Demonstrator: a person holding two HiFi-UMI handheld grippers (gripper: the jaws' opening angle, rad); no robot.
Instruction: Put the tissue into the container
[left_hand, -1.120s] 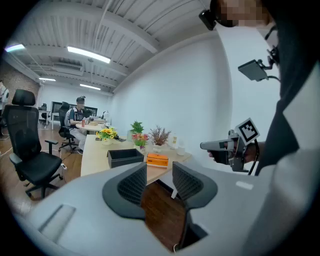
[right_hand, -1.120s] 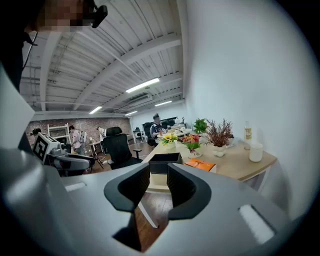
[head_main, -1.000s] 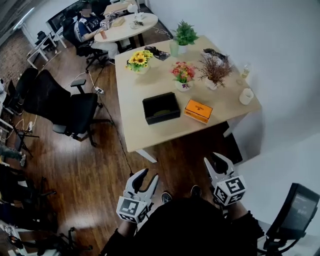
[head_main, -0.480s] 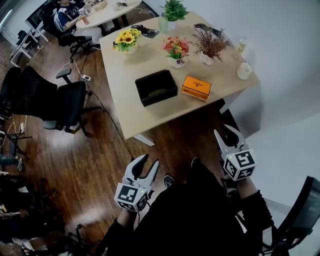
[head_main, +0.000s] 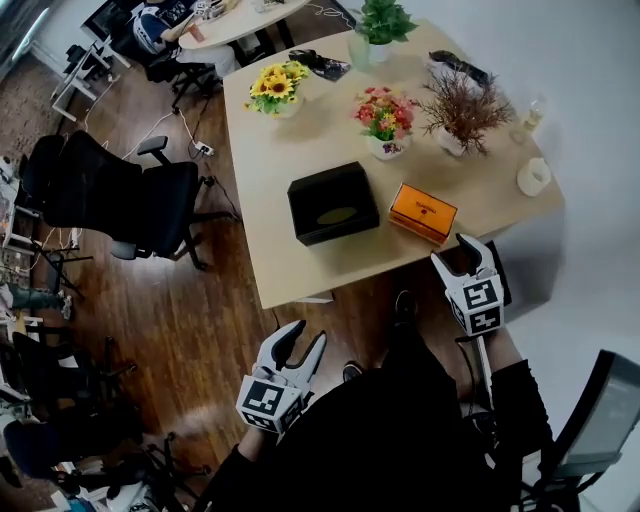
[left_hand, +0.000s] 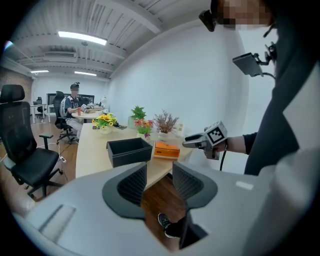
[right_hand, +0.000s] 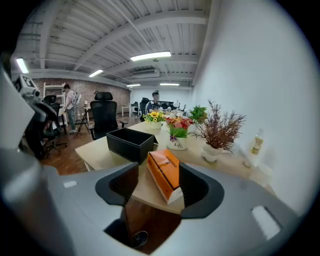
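Right gripper (head_main: 457, 252), jaws opening, levelled at untouched orange rectangular tissue box (head_main: 423, 212), centre-right; left gripper (head_main: 305, 338) released, empty, lower centre

On the table (head_main: 290, 150), the container (head_main: 333, 203) is set towards the front edge, and the tissue box (head_main: 423, 212) is placed just beside it on the right, apart from it. Behind them, sunflowers (head_main: 275, 88), a flower pot (head_main: 386, 120) and a twiggy plant (head_main: 462, 110) are ranged from left to right. A leafy plant (head_main: 385, 22) is set at the far edge. An office chair (head_main: 130, 195) is stood on the floor (head_main: 200, 320), left of the table.
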